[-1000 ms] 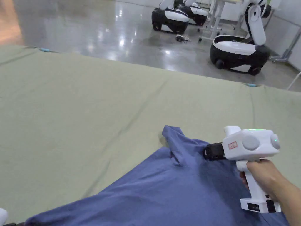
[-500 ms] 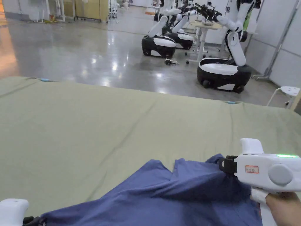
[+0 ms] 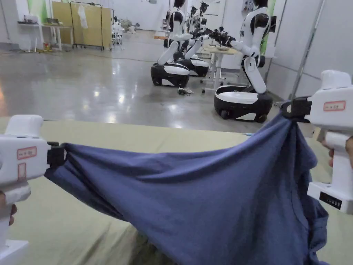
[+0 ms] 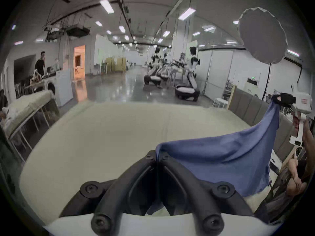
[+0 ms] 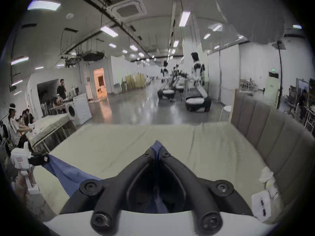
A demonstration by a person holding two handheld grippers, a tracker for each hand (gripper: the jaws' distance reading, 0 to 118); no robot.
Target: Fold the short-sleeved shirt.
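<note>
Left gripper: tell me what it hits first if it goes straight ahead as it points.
Probably nothing soon: the left gripper, shut on the blue shirt, aims over the green table cover; depth unclear.

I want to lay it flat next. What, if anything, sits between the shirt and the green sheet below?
Nothing visible. The shirt hangs from the left gripper and right gripper, and the sheet beneath shows bare.
</note>
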